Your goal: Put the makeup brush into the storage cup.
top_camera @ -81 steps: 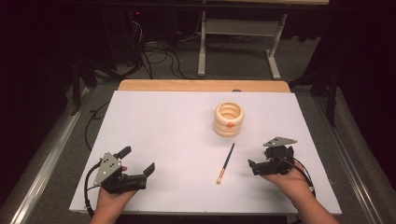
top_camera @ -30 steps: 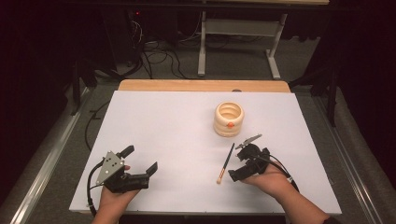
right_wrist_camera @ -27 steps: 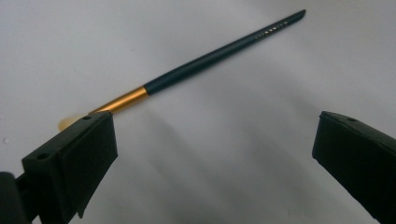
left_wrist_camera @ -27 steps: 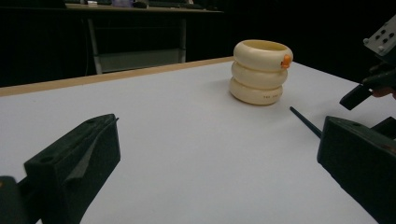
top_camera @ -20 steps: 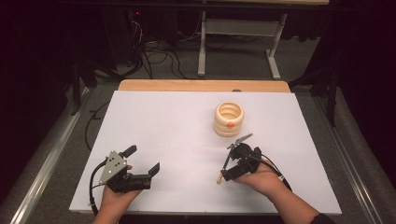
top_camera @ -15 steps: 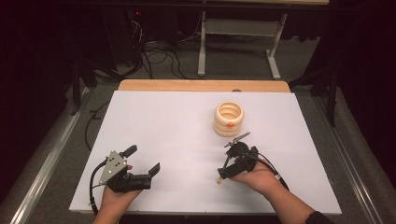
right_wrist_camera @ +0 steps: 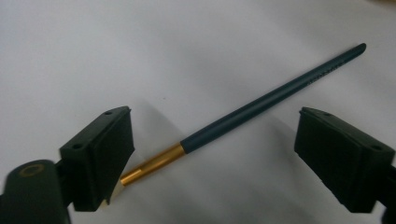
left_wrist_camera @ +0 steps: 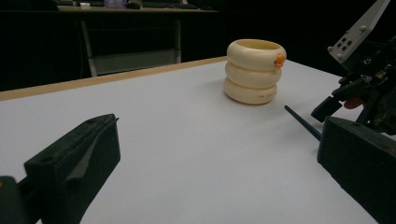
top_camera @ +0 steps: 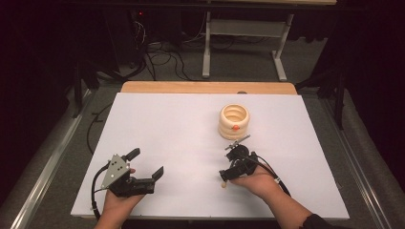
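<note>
A paintbrush (right_wrist_camera: 261, 105) with a dark teal handle and a gold ferrule lies flat on the white table (top_camera: 167, 124). My right gripper (right_wrist_camera: 215, 126) hovers over it, and the brush runs slantwise between the two jaws without touching either pad. These jaws have just been closing but still stand wide apart. In the high view the right gripper (top_camera: 227, 164) covers most of the brush, whose pale tip (top_camera: 223, 183) pokes out below. My left gripper (top_camera: 145, 163) rests open and empty at the front left. A cream holder of stacked rings (top_camera: 234, 121) with an orange dot stands behind the brush.
A wooden strip (top_camera: 205, 87) borders the table's far edge. Beyond it are cables and a stand's legs (top_camera: 239, 47) on the dark floor. The left gripper view shows the holder (left_wrist_camera: 254, 70), the brush handle (left_wrist_camera: 302, 122) and the right gripper (left_wrist_camera: 345, 100) at far right.
My right gripper has moved left from the table's right side to above the brush and now straddles it. The left gripper has stayed where it was.
</note>
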Demonstrator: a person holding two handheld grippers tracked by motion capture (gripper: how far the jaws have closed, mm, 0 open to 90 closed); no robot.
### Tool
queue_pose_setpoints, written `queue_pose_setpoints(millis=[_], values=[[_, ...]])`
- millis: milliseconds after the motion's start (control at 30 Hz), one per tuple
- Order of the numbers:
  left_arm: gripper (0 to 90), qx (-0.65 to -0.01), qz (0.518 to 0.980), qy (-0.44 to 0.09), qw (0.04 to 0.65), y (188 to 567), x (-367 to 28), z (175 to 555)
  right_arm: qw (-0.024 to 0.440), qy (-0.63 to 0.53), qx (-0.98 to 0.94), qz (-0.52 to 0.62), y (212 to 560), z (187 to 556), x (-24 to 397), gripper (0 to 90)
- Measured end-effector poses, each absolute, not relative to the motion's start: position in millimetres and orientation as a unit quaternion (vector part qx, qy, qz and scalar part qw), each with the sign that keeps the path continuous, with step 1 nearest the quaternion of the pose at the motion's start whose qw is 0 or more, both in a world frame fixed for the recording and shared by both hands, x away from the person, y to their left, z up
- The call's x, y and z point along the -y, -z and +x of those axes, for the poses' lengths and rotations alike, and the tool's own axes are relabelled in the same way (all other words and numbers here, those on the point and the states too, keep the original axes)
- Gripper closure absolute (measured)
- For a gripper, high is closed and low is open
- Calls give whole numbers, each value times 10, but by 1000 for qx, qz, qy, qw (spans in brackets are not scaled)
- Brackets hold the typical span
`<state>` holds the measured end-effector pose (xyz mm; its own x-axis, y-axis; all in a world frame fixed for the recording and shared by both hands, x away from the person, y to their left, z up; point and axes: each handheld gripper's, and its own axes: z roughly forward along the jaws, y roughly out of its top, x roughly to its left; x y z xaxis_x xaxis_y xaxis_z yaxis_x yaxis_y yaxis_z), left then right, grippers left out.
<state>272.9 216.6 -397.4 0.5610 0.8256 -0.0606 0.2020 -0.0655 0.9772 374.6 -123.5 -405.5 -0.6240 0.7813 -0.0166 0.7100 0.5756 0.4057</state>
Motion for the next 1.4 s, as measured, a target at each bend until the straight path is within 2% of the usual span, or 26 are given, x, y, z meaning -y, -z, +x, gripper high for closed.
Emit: queue_pose_setpoints(millis=[67,167,300,600,833,1233,1400], values=[[1,-379,677,-274,568,3973,-2169,2728,97,-183,-882,423,4057,3748,1237,172],[1,-380,676,-274,568,3971,-2176,2729,89,-175,-885,423,4076,3747,1230,233],[1,-382,674,-274,570,3972,-2182,2732,103,-167,-891,410,4078,3723,1230,279],[1,-382,674,-273,570,3973,-2183,2731,105,-169,-892,405,4073,3693,1239,343],[1,-382,675,-273,570,3977,-2191,2736,102,-165,-892,407,4047,3703,1271,447],[2,-384,674,-271,570,3979,-2199,2738,99,-158,-895,405,4034,3718,1275,472],[1,-385,673,-270,571,3979,-2205,2741,100,-158,-899,396,4030,3722,1278,530]])
